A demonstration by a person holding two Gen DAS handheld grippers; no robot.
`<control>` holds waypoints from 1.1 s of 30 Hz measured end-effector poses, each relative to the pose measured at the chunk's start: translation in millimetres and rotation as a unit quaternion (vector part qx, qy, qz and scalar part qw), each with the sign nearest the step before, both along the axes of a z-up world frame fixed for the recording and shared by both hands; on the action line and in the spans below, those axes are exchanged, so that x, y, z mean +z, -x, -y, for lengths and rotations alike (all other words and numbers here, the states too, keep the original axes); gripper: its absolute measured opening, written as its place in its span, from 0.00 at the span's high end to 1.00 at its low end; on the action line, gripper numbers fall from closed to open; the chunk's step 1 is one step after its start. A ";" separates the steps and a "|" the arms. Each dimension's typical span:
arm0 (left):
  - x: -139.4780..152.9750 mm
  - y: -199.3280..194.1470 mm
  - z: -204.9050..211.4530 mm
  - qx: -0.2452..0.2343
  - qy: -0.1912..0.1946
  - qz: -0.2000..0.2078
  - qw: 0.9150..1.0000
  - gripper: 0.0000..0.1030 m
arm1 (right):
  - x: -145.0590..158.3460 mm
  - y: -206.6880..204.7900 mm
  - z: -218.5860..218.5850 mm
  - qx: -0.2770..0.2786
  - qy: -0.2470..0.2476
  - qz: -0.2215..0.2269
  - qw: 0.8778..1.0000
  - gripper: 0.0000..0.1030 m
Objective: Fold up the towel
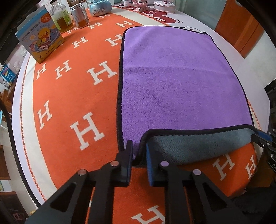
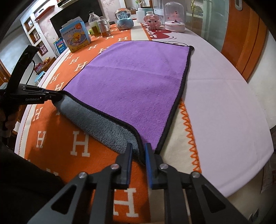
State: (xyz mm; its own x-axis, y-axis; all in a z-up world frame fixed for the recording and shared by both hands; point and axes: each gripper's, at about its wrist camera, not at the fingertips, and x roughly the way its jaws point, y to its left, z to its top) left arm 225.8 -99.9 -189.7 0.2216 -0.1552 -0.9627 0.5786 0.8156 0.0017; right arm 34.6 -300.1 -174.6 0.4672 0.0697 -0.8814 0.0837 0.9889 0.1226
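Note:
A purple towel [image 1: 172,77] with a black hem and grey underside lies flat on the orange H-patterned cloth [image 1: 69,96]; it also shows in the right wrist view [image 2: 134,81]. Its near edge is lifted, showing the grey side [image 1: 193,146]. My left gripper [image 1: 139,151] is shut on the near left corner of the towel. My right gripper [image 2: 138,151] is shut on the near right corner. The right gripper shows at the right edge of the left wrist view [image 1: 262,139], and the left gripper shows at the left of the right wrist view [image 2: 51,96].
A duck-print box [image 1: 41,41], a bottle [image 1: 60,15] and a jar [image 1: 80,16] stand at the far left. A blue ornament [image 1: 100,7], a pink toy [image 2: 152,19] and a domed white box [image 2: 175,17] stand at the back. White cloth [image 2: 224,112] covers the right side.

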 end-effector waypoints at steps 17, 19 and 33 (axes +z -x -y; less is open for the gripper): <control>12.4 -1.9 0.3 -0.002 -0.002 0.003 1.000 0.92 | 9.3 -5.3 0.6 0.002 0.016 0.010 1.000 0.95; 17.3 -3.7 1.2 -0.004 -0.001 0.006 1.000 0.92 | 13.0 -8.0 2.6 0.004 0.018 0.014 1.000 0.95; 72.5 -38.3 22.3 -0.030 0.012 0.052 0.998 0.92 | 62.0 -48.8 26.6 0.014 0.057 0.075 0.995 0.95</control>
State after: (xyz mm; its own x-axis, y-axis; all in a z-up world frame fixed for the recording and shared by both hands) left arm 264.1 -122.2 -117.2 0.3096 -0.1930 -0.9311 0.6239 0.7802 0.0457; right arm 83.4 -326.7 -112.6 0.5937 -0.0112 -0.8046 0.0448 0.9988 0.0192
